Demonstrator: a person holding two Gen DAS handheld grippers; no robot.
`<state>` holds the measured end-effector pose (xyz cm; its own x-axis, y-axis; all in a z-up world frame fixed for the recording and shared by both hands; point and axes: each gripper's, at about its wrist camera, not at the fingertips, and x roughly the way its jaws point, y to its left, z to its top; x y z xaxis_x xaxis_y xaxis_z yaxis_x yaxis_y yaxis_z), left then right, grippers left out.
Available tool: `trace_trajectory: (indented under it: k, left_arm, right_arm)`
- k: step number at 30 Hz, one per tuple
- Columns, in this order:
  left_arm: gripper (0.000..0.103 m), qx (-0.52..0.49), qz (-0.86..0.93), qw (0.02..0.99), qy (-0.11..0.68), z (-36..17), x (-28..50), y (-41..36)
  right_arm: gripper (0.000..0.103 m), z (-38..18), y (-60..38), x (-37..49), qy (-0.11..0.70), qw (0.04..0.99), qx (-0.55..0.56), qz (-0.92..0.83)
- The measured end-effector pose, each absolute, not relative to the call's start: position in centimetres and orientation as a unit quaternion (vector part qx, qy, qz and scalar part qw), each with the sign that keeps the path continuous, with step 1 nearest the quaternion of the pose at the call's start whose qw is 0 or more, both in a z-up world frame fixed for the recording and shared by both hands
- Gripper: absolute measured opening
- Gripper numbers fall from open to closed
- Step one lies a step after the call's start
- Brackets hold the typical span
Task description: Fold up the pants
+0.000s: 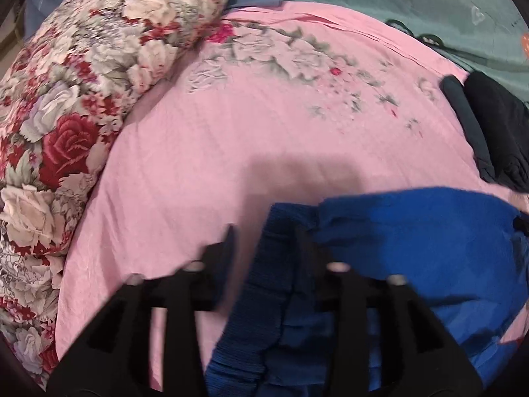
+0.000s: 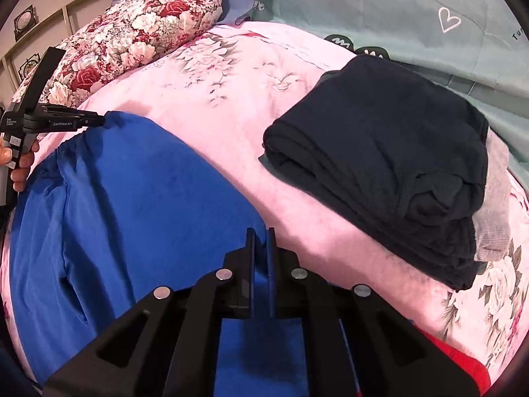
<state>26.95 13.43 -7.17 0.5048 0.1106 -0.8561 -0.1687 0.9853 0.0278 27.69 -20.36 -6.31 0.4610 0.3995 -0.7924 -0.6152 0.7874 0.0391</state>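
Blue pants (image 2: 139, 198) — spread on the pink floral quilt (image 2: 231, 106), being carried over in a fold. Right gripper (image 2: 261, 235): fabric edge being pinched between nearly closed fingers. Left gripper (image 1: 264, 235): ribbed waistband lying between spread fingers, grip uncertain. Ahead of the right gripper — folded dark garments (image 2: 390, 152). Next move judged: edges to be aligned, then released.

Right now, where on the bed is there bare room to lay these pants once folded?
The widest bare patch of pink sheet lies between the floral pillow and the blue pants. A narrower strip runs between the pants and the dark stack. The side by the stack is crowded.
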Motion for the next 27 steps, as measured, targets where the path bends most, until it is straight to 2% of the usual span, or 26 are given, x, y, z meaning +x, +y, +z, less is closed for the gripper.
trace_trajectory:
  k: [4, 5, 7, 8, 13, 15, 21, 22, 23, 24, 25, 26, 27]
  left_arm:
    - [0.063, -0.071, 0.073, 0.863, 0.495, -7.7, 27.3, 14.7]
    - [0.061, -0.071, 0.070, 0.863, 0.496, -7.7, 27.3, 14.6]
    - [0.030, -0.076, 0.044, 0.864, 0.496, -7.6, 27.2, 14.2]
    - [0.024, -0.081, 0.031, 0.864, 0.497, -7.5, 27.2, 13.9]
    - [0.019, -0.084, 0.037, 0.863, 0.496, -7.1, 27.1, 14.0]
    - [0.010, -0.104, 0.037, 0.865, 0.490, -6.4, 26.9, 14.9]
    - [0.010, -0.102, 0.031, 0.865, 0.491, -5.6, 26.6, 14.9]
    - [0.011, -0.102, 0.031, 0.862, 0.495, -5.8, 26.7, 14.9]
    - [0.019, -0.102, 0.037, 0.860, 0.498, -6.1, 26.9, 15.1]
    - [0.048, -0.102, 0.043, 0.858, 0.501, -6.3, 27.0, 15.2]
    - [0.066, -0.101, 0.046, 0.858, 0.501, -6.5, 27.1, 15.3]
    - [0.078, -0.096, 0.052, 0.863, 0.493, -6.6, 27.0, 15.3]
    - [0.078, -0.091, 0.054, 0.866, 0.488, -6.6, 26.9, 15.2]
  right_arm:
    - [0.006, -6.7, -20.4, 27.7, 0.427, 0.844, -0.122, 0.301]
    - [0.006, -6.7, -20.4, 27.6, 0.427, 0.844, -0.122, 0.302]
    - [0.006, -6.7, -20.4, 27.6, 0.426, 0.845, -0.122, 0.300]
    - [0.006, -6.7, -20.4, 27.6, 0.425, 0.846, -0.121, 0.299]
    - [0.006, -6.2, -20.4, 27.0, 0.417, 0.851, -0.118, 0.298]
    - [0.006, -5.8, -20.5, 26.8, 0.413, 0.853, -0.116, 0.298]
    - [0.006, -5.5, -20.5, 26.5, 0.412, 0.854, -0.113, 0.298]
    - [0.006, -5.5, -20.5, 26.5, 0.412, 0.854, -0.113, 0.298]
    - [0.006, -5.6, -20.5, 26.5, 0.413, 0.853, -0.112, 0.298]
    - [0.006, -5.6, -20.4, 26.5, 0.414, 0.853, -0.112, 0.298]
    - [0.006, -5.7, -20.4, 26.5, 0.415, 0.853, -0.111, 0.298]
    - [0.006, -5.7, -20.4, 26.5, 0.415, 0.852, -0.111, 0.299]
    - [0.006, -5.8, -20.4, 26.5, 0.415, 0.852, -0.111, 0.299]
